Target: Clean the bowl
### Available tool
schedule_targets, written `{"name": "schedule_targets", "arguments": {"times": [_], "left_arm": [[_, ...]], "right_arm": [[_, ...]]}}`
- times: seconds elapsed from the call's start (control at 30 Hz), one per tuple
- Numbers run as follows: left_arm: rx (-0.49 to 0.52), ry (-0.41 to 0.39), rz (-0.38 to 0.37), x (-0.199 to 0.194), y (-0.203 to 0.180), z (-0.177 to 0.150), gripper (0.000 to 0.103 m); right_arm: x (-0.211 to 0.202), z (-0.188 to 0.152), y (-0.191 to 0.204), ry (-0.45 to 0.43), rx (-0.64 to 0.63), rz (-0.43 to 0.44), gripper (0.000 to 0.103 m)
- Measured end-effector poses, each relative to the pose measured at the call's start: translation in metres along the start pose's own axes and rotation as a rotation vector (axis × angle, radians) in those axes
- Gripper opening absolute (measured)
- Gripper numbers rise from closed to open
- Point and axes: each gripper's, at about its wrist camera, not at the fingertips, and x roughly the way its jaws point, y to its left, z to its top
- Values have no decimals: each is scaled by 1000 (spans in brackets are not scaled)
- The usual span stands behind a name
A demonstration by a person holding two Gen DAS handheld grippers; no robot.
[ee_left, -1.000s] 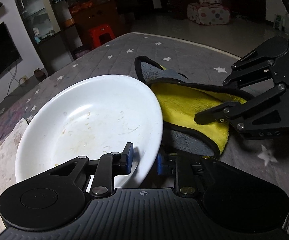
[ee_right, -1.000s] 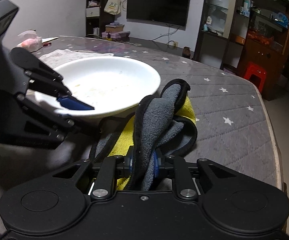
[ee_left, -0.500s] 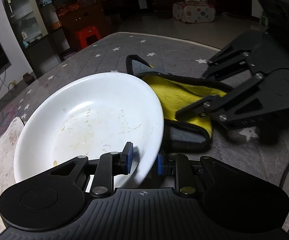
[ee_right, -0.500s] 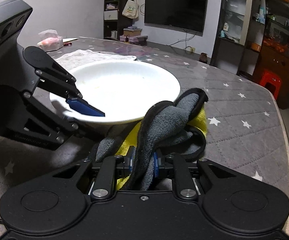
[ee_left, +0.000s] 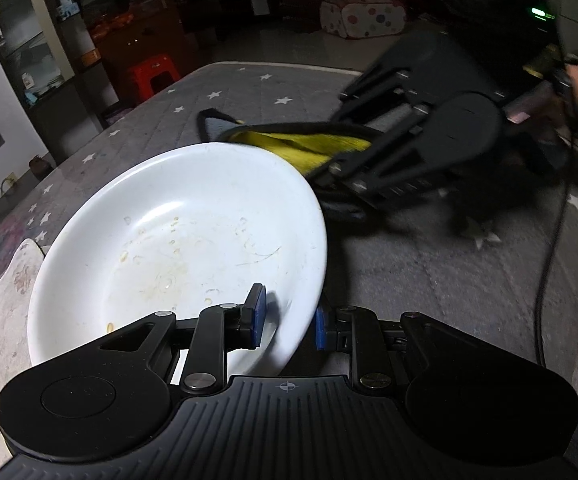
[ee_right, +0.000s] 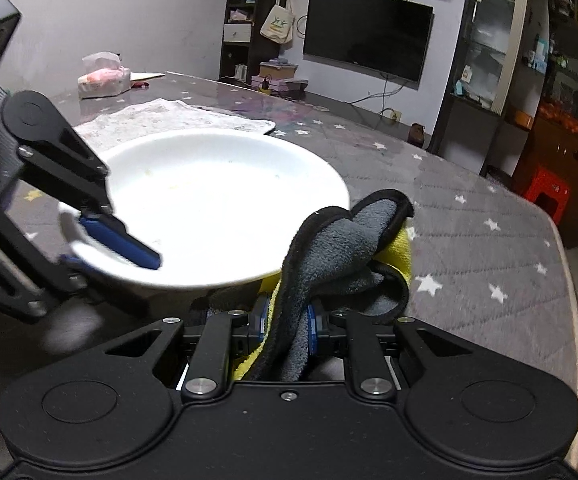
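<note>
Gripping the white bowl [ee_left: 177, 240] by its near rim, left gripper [ee_left: 287, 320] holds it tilted over the star-patterned table [ee_left: 449, 280] (dried smears inside). Right gripper [ee_right: 287, 322] pinches a grey-and-yellow cloth [ee_right: 341, 248], bunched just beside the bowl's edge.

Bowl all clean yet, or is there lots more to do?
Not yet. Done: the left gripper clamps the white bowl's rim, and the right gripper grips the grey-and-yellow cloth. The cloth sits beside the bowl, not inside. Left: wiping off the yellowish specks.
</note>
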Motion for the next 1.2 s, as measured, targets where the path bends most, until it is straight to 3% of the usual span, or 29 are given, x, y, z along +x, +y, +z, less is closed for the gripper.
{"name": "schedule_targets", "arguments": {"times": [0.23,0.43,0.83,1.2], "left_arm": [[-1,12,-3,-3,0,-3,25],[-45,32,-17,1,-1,12,28],[-28,26,-2,17,-3,32,29],[27,17,-29,5,-8,20,27]], "right_arm": [[14,6,-7,1,-27,-22,20],[14,4,-2,5,-43,-31,20],[3,-4,7,-1,-39,-22,20],[-23,-19,24,-5,-48,19,20]]}}
